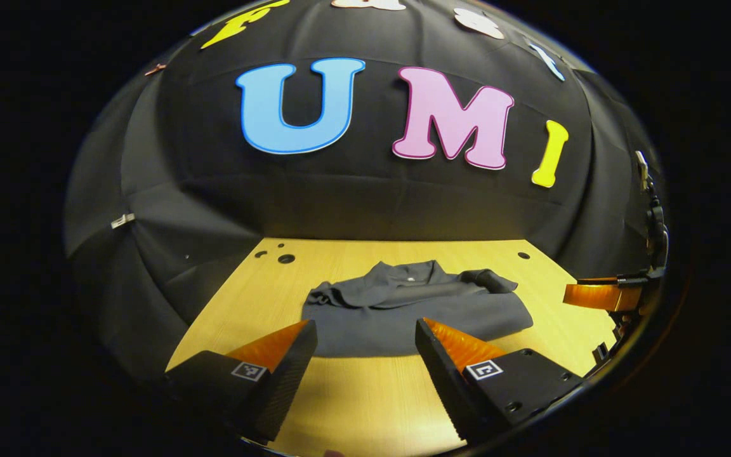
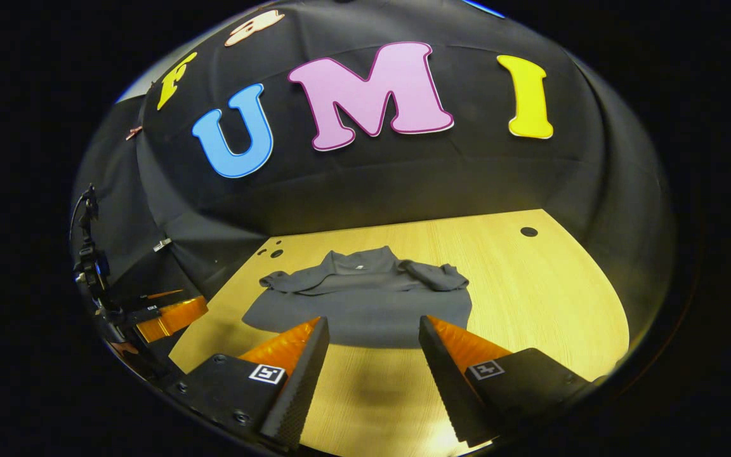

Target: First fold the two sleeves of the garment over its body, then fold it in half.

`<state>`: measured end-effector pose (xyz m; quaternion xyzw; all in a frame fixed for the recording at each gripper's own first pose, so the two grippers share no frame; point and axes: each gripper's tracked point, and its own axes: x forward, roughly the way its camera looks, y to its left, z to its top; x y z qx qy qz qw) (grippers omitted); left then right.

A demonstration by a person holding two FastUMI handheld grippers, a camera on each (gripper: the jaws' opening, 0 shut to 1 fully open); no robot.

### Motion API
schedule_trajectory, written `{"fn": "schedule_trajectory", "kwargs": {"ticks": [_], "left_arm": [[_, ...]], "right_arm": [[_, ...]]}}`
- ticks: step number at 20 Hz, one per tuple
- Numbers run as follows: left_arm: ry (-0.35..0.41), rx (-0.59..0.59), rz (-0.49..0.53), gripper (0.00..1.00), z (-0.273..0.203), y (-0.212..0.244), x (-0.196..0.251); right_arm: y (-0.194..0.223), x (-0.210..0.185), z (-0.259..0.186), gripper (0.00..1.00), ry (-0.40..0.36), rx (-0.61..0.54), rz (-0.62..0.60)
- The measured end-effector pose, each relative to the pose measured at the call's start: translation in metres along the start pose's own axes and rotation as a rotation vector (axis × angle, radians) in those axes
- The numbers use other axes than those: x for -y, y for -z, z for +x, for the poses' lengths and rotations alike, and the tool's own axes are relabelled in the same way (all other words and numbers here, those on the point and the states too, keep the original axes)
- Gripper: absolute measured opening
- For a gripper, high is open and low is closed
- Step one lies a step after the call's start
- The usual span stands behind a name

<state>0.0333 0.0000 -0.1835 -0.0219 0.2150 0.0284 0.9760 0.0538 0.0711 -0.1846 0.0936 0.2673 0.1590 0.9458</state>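
Left gripper view had my left gripper nearest, its two fingers spread apart with nothing between them, poised over the bare front strip of the pale wooden table. My right gripper stood the same way in the right gripper view, fingers apart and empty, short of the cloth. Just beyond both lay the dark grey soft-fabric garment, flat on the table with its hem toward me and its collar at the far end. I judged the first step done: the two sleeves looked to be drawn inward and lying across the upper body, though the bunched folds there were hard to read, so one may have sat loosely. The fold in half was left to do, as the body lay at full length.
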Motion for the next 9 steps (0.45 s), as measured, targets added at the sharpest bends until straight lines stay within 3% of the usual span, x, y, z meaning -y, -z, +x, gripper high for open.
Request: {"fn": "schedule_trajectory", "kwargs": {"ticks": [3,9], "left_arm": [[-0.023,-0.051,0.011,0.98,-0.01,0.023,-0.005],[-0.066,-0.071,0.022,0.98,-0.011,0.028,-0.008]], "right_arm": [[0.018,-0.003,-0.008,0.89,-0.01,-0.047,0.048],[0.038,0.029,-0.001,0.89,0.023,-0.115,0.029]]}}
